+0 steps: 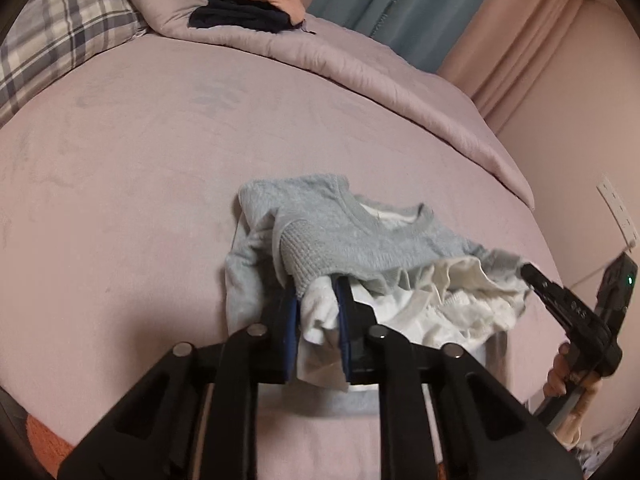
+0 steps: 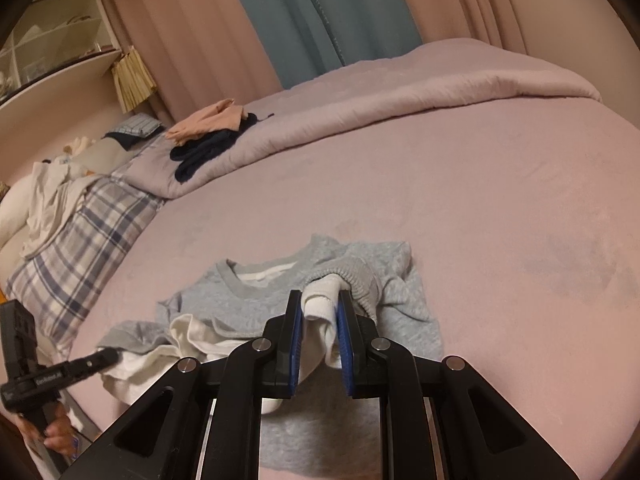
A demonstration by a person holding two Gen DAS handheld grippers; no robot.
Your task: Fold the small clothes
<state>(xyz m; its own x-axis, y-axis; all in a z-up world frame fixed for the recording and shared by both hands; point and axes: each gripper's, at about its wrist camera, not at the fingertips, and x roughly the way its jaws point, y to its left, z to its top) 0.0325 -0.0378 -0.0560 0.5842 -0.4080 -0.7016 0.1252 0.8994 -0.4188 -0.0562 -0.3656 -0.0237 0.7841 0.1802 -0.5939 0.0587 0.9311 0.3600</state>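
Two grippers, left gripper [image 1: 318, 306] and right gripper [image 2: 320, 316], each have jaws nearly closed on the grey sweatshirt's [image 1: 360, 240] white-lined hem, lifted above the bed [image 1: 140, 160]. Uneven pulling could slip the fabric and skew the fold.

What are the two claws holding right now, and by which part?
Both hold the grey sweatshirt by its bottom hem, with the white lining showing between the pads: the left claw at one side, the right claw at the other.
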